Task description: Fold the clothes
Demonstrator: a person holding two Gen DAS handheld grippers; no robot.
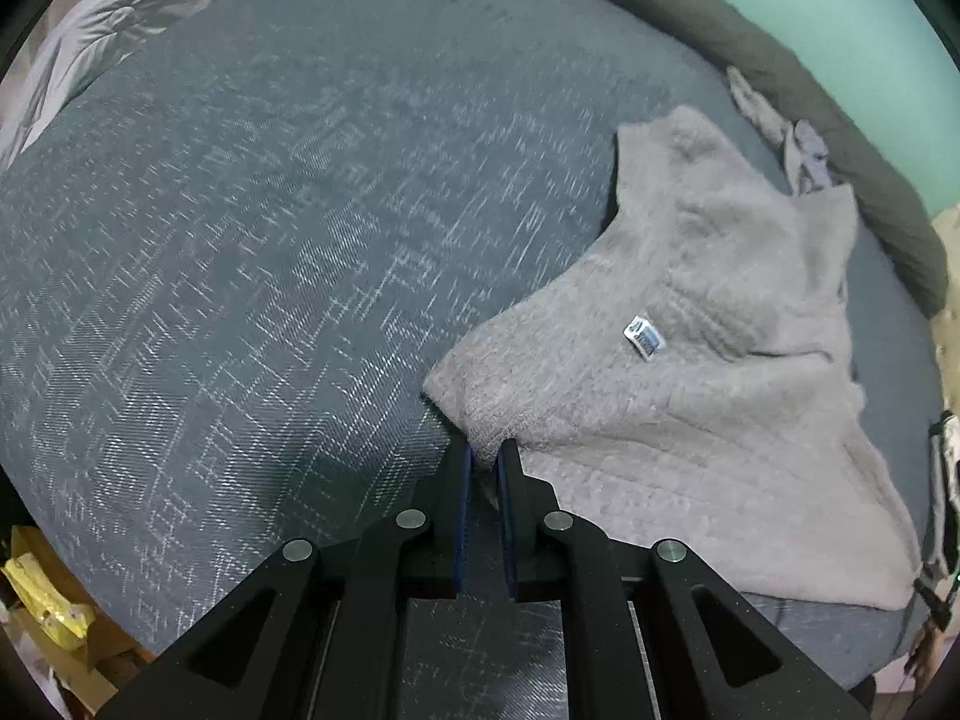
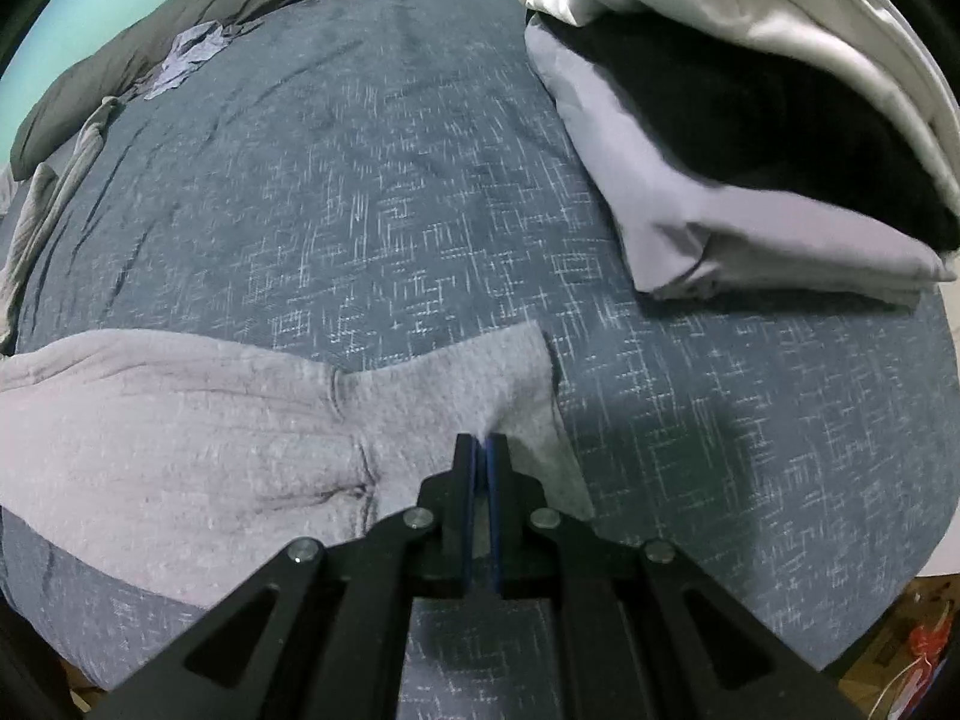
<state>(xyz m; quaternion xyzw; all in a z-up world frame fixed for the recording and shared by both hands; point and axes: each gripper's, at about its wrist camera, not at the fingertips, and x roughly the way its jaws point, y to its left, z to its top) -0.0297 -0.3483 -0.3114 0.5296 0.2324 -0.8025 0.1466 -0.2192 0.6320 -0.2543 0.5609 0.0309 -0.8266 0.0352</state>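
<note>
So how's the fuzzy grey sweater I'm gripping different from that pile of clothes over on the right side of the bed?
The fuzzy grey sweater lies spread out in one layer; the pile of clothes is folded and stacked. The sweater is one pale grey knit with a small label; the pile mixes lilac, black and white smooth fabrics. The left gripper and right gripper each pinch a sweater edge, while nothing touches the pile. Both rest on the blue patterned bedcover.

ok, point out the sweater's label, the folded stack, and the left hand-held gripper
label point(image 1: 642, 336), left wrist view, middle of the tag.
folded stack point(image 2: 678, 210), right wrist view, lilac bottom layer.
left hand-held gripper point(image 1: 485, 456), left wrist view, midway between fingertips, pinching sweater point(image 1: 690, 420) edge.
</note>
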